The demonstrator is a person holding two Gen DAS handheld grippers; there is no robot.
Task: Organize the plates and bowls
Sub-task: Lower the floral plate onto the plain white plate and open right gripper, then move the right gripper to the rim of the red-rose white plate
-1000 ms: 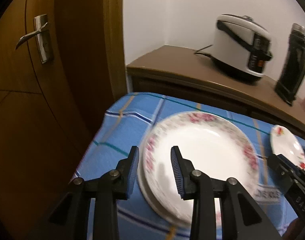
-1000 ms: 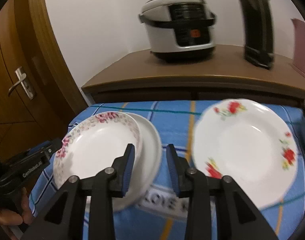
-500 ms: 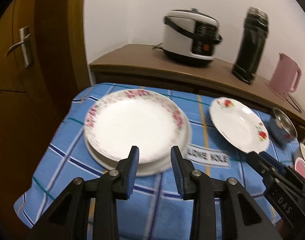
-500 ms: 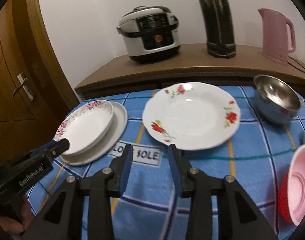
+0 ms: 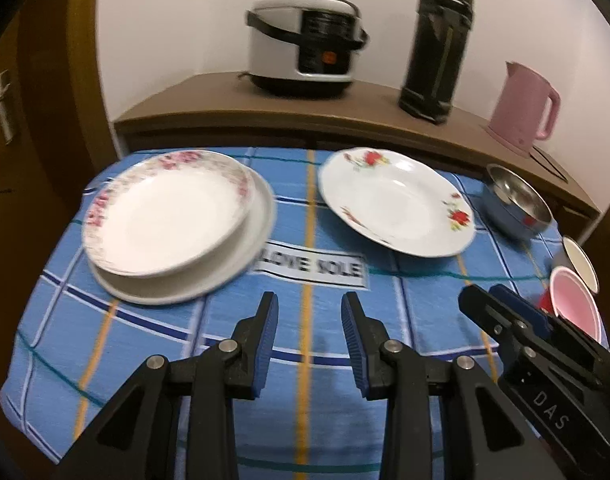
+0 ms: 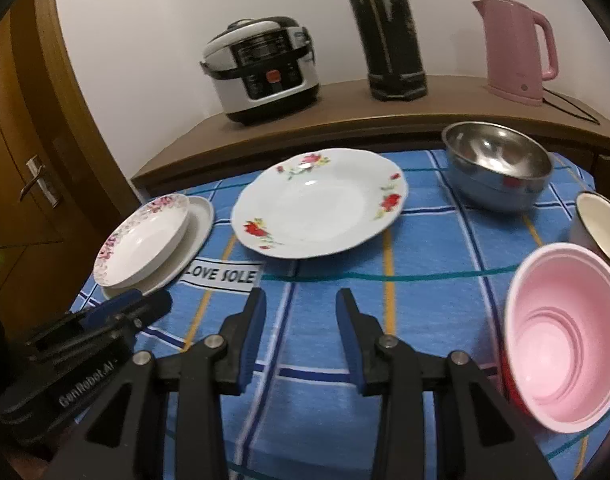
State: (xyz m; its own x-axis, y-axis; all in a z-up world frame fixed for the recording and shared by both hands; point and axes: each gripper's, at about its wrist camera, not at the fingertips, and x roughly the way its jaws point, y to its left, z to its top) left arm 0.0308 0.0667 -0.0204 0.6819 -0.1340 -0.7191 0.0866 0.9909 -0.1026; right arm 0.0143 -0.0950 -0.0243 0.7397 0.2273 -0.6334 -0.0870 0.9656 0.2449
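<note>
**A:** Left wrist view: we're holding the left gripper point(image 5: 309, 316) above the near part of the blue checked tablecloth point(image 5: 153, 340), jaws apart, gripping nothing. What are we seeing for dishes?

**B:** We're looking at a pink-rimmed plate point(image 5: 165, 212) sitting on a plain white plate point(image 5: 225, 276) at far left, offset toward the left edge. A rose plate point(image 5: 397, 204) is lying to their right, apart from the stack. A steel bowl point(image 5: 513, 204) is standing further right, then a white-lined cup point(image 5: 581, 264) and a pink bowl point(image 5: 577, 308) at the right edge. The right gripper point(image 5: 501, 304) is poking in at lower right; from here we can't tell its jaw state.

**A:** Background?

**B:** A rice cooker point(image 5: 305, 64), a black flask point(image 5: 437, 48) and a pink kettle point(image 5: 525, 112) are standing on a wooden sideboard point(image 5: 209, 96). The view is slightly blurred.

**A:** Right wrist view?

**B:** We're holding the right gripper point(image 6: 301, 312) over the cloth's middle front, jaws apart, nothing between them. The rose plate point(image 6: 321, 204) is lying straight ahead, the two stacked plates point(image 6: 145, 240) at left, the steel bowl point(image 6: 497, 164) at far right. The pink bowl point(image 6: 565, 332) is tilting toward us at near right, just beside the white-lined cup point(image 6: 601, 224). The left gripper point(image 6: 125, 308) is showing at lower left.
</note>
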